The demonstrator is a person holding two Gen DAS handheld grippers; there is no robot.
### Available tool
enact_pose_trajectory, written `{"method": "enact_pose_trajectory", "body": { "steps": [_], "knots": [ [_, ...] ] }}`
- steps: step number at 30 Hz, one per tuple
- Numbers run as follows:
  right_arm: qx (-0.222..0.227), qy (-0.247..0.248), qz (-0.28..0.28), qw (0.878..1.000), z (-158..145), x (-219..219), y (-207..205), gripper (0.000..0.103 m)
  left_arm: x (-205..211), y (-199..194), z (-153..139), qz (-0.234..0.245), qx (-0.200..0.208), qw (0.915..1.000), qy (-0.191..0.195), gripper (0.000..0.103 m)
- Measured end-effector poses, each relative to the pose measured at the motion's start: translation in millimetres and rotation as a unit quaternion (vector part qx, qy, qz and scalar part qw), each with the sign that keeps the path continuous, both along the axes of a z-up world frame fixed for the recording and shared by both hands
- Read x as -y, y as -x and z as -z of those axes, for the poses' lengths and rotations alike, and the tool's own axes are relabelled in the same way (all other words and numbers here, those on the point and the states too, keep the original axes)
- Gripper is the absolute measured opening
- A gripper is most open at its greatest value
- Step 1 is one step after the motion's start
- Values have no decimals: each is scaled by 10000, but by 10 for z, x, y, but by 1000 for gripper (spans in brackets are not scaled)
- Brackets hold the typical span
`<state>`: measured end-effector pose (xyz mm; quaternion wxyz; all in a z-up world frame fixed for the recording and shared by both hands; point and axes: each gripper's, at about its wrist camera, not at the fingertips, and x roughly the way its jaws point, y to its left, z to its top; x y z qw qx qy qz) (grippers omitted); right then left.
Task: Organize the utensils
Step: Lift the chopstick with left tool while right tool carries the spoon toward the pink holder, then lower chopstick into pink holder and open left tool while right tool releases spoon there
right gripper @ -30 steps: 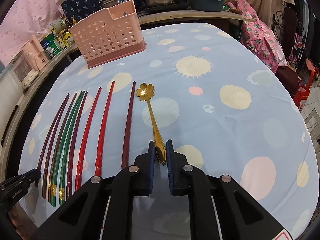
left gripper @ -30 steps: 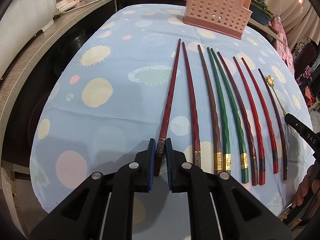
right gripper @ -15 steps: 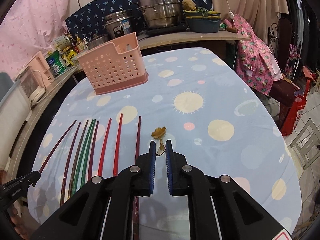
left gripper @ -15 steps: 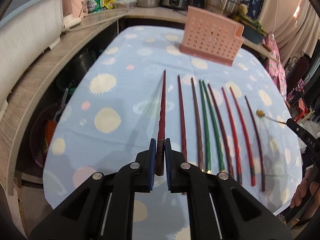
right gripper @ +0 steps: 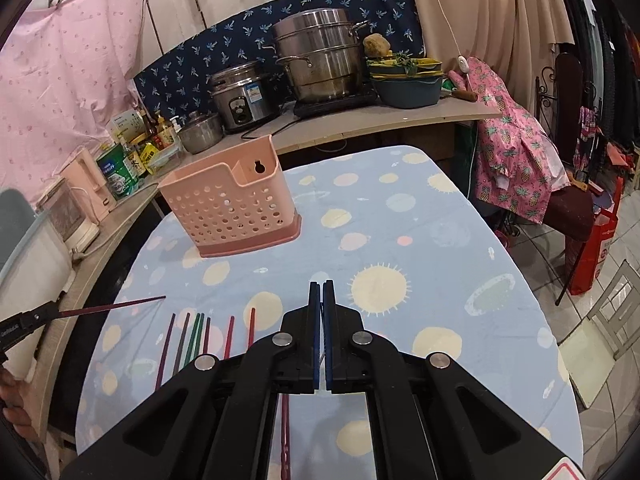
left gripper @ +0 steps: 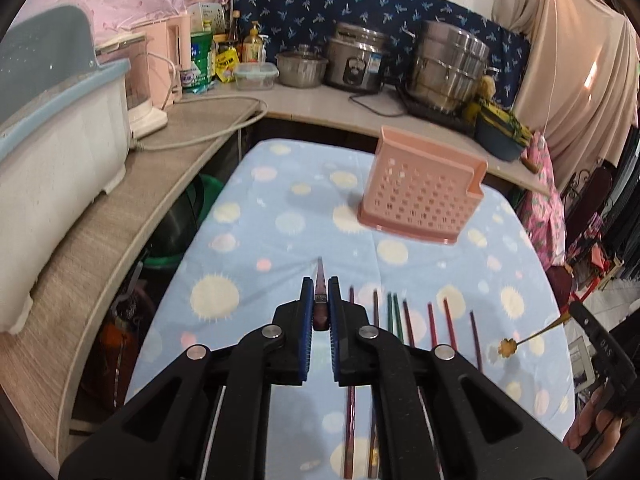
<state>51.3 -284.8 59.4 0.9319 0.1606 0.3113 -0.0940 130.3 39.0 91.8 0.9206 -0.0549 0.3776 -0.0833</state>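
1. Now, dark red chopstick (left gripper: 320,296) is pinched at its butt end btwn the blue pads of the left gripper (left gripper: 320,312), tip pointing to 12 o'clock, lifted clear of the tablecloth (left gripper: 248,240).
2. Gold flower spoon (left gripper: 520,342) is held by the right gripper (right gripper: 321,320) at 3 o'clock in the left wrist view, bowl end hanging over the cloth; the right wrist view shows jaws nearly together w/ a thin sliver of handle btwn them.
3. Remaining chopsticks (right gripper: 200,332), maroon, green & red, lie side by side on the cloth at approx 5 o'clock from the left gripper.
4. Pink perforated utensil basket (left gripper: 424,196) stands upright on the cloth at 1 o'clock, well apart from the row.
5. Counter (left gripper: 120,200) wraps round from 9 to 1 o'clock, w/ steel pots (right gripper: 320,64) at the back.
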Motion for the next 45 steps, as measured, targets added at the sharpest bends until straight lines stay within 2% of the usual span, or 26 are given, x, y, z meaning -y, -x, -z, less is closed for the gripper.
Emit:
{"method": "enact_pose_trajectory", "body": {
  "steps": [10, 14, 20, 25, 28, 31, 41, 43, 45],
  "knots": [
    [539, -501, -146, 9972, -448, 182, -525, 2, 94, -572, -644, -133, 628, 9979, 9, 7],
    [833, -725, -198, 9937, -623, 253, -796, 2, 164, -782, -980, -110, 858, 9960, 203, 7],
    [1292, -782, -308, 9881, -852, 266, -1160, 2, 286, -963, -1590, -147, 1595, 9854, 581, 7],
    [1358, -695, -322, 9878, -929, 239, -1480, 2, 458, -1223, -1859, -148, 1929, 9780, 781, 7],
    [1270, -725, -329, 9887, -893, 250, -1648, 2, 569, -1412, -1863, -131, 2007, 9761, 819, 7],
    [1159, -691, -344, 9903, -824, 240, -1783, 2, 674, -1576, -1770, -102, 1938, 9780, 766, 7],
    [667, -465, -312, 9962, -400, 208, -2077, 3, 850, -1935, -1111, -97, 1374, 9888, 573, 7],
    [668, -462, -284, 9963, -347, 204, -2079, 5, 869, -1974, -1005, -82, 1246, 9908, 517, 7],
    [671, -448, -233, 9965, -331, 200, -2061, 12, 888, -1986, -928, -110, 1199, 9919, 404, 8]
  ]
}}
